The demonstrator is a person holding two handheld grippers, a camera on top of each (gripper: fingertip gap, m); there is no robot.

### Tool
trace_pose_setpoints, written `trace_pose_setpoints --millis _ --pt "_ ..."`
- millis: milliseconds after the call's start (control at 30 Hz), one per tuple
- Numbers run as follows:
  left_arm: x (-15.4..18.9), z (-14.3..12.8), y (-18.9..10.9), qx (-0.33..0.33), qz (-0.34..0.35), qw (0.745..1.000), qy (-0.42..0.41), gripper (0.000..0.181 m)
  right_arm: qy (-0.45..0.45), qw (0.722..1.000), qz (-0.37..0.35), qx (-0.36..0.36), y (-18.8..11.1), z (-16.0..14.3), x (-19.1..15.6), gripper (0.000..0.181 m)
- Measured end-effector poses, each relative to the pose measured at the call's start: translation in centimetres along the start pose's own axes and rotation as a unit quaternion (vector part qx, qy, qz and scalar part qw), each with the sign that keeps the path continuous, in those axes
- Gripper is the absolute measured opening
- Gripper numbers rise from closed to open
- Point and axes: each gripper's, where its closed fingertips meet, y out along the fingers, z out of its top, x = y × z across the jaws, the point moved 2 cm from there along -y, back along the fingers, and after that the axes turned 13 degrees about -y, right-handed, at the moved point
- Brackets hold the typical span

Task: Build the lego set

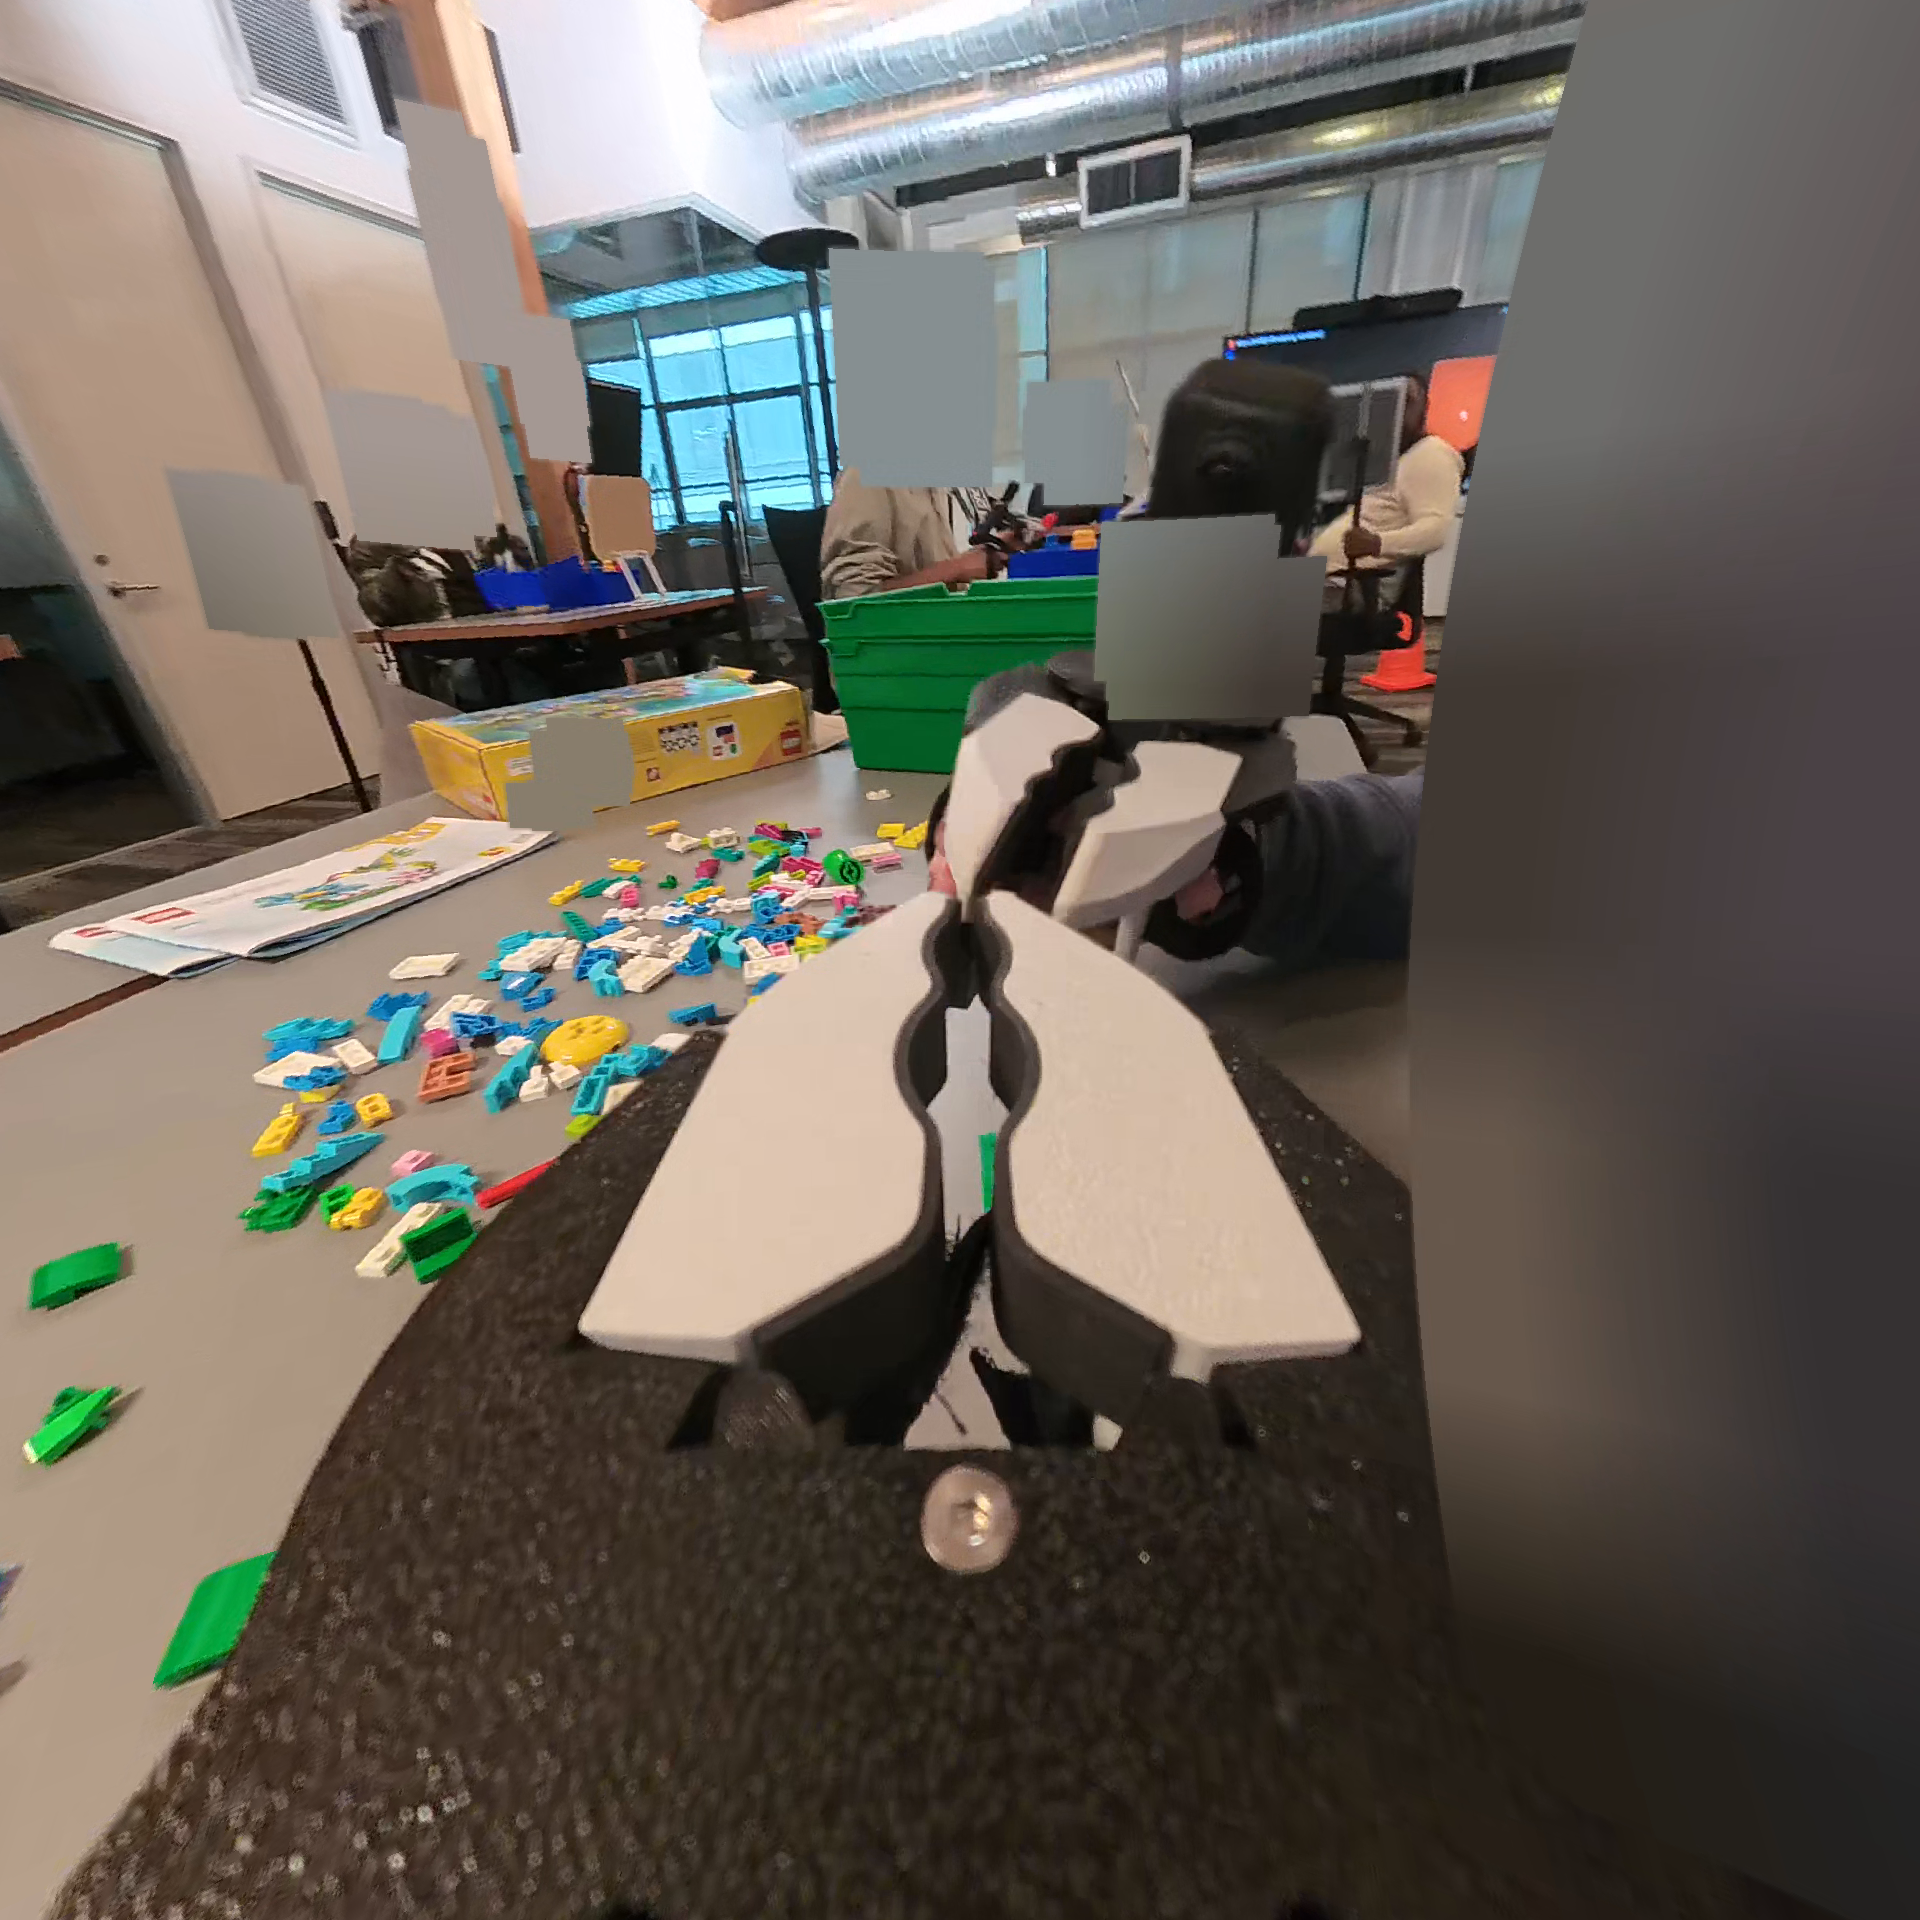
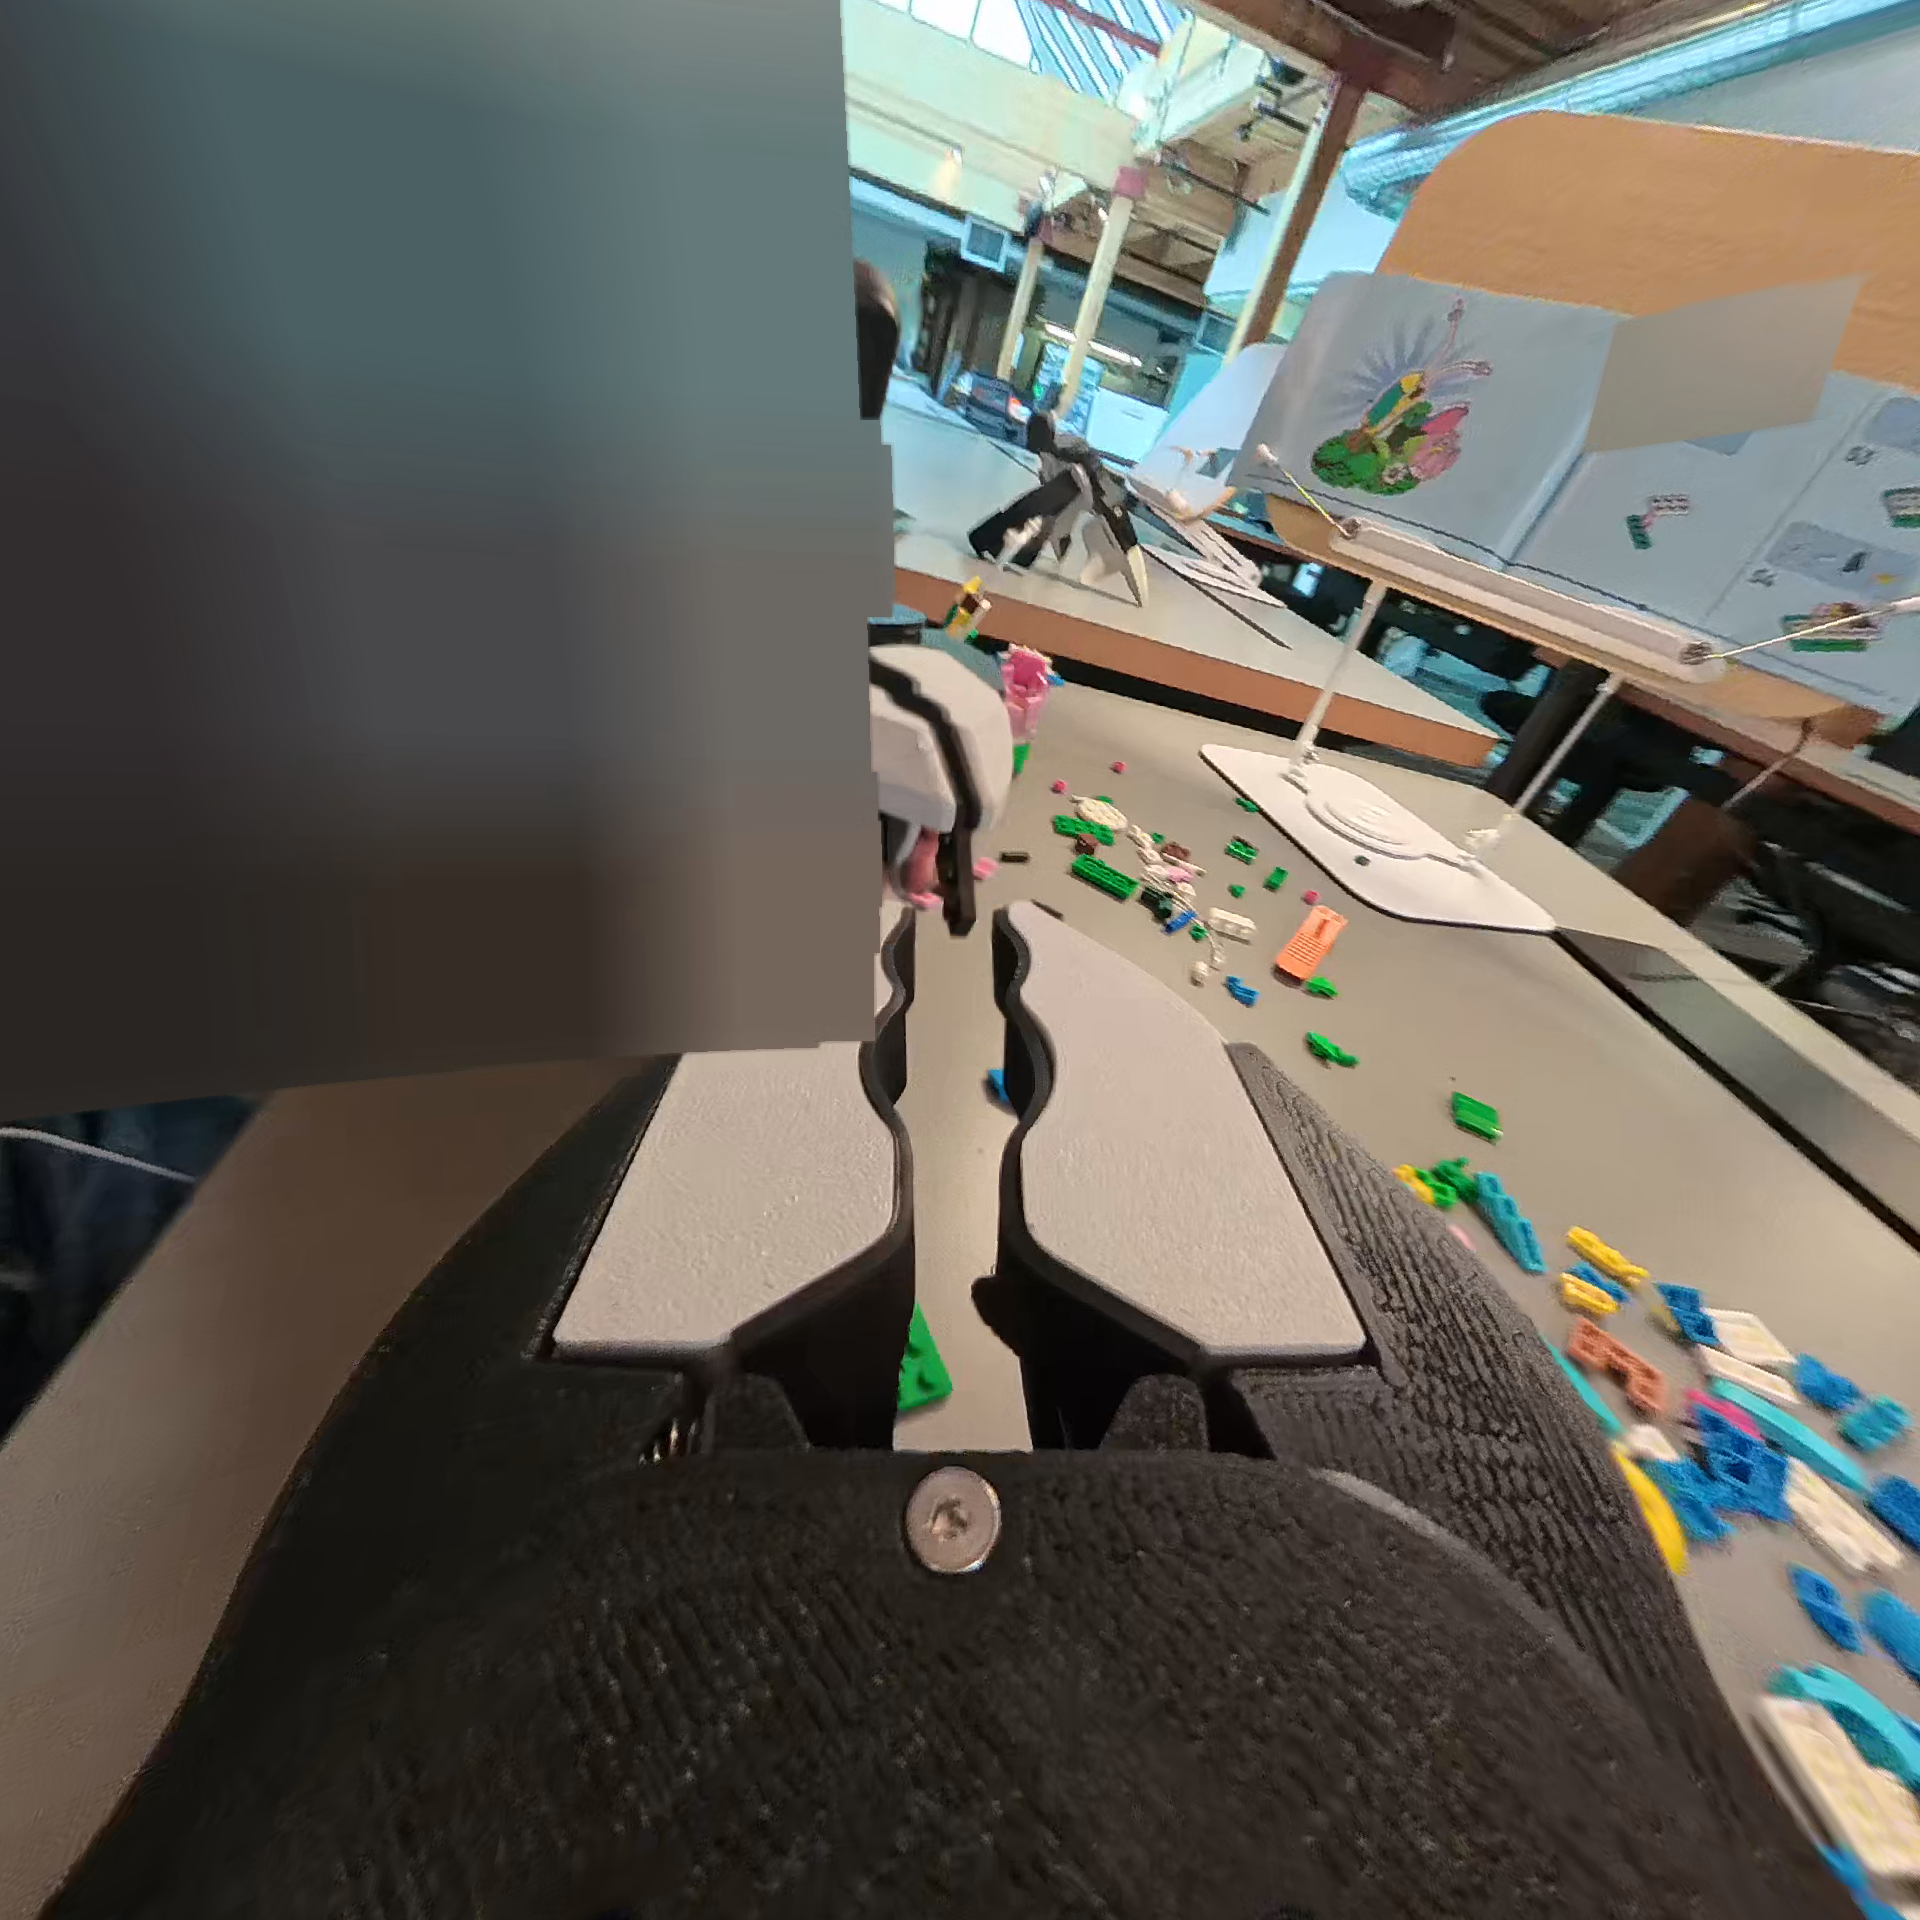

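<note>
Loose Lego pieces in blue, white, yellow, pink and green lie scattered on the grey table. My left gripper hangs above the table with its jaws together. A small pink piece shows at its tips in the right wrist view. My right gripper faces it tip to tip, with its jaws a little apart and nothing between them. It also shows in the left wrist view. A green plate lies on the table under the right gripper. A small pink build stands behind the left gripper.
An open instruction booklet rests on a white stand at the right. An orange brick separator lies near it. The yellow set box, a flat booklet and stacked green bins sit at the table's far side. People sit beyond.
</note>
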Motion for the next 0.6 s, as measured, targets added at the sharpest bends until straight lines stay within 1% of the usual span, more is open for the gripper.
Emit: trace_pose_setpoints --millis 33,133,300,400,433,467,600 --pt "0.2 -0.1 0.1 -0.005 -0.005 1.000 0.004 0.002 0.010 1.000 0.004 0.009 -0.1 0.2 0.0 0.012" --pt "0.5 -0.4 0.3 -0.014 -0.015 1.000 0.010 0.002 0.019 1.000 0.010 0.014 -0.1 0.3 0.0 0.012" --pt "0.7 -0.3 0.2 -0.013 -0.024 1.000 0.007 0.002 -0.015 0.999 0.033 -0.022 0.5 -0.5 -1.2 0.012" --pt "0.8 -0.5 0.3 -0.018 -0.025 0.999 0.010 0.002 -0.031 0.999 0.032 -0.031 0.7 -0.7 -1.4 0.012" --pt "0.8 -0.5 0.3 -0.019 -0.025 0.999 0.010 0.002 -0.031 0.999 0.028 -0.032 0.7 -0.7 -1.3 0.010" --pt "0.8 -0.5 0.3 -0.019 -0.024 0.999 0.011 0.002 -0.029 0.999 0.024 -0.032 0.6 -0.7 -1.1 0.004" --pt "0.5 -0.5 0.4 -0.018 -0.013 1.000 0.009 0.002 -0.009 0.999 0.021 -0.032 0.6 -0.8 -0.8 0.004"
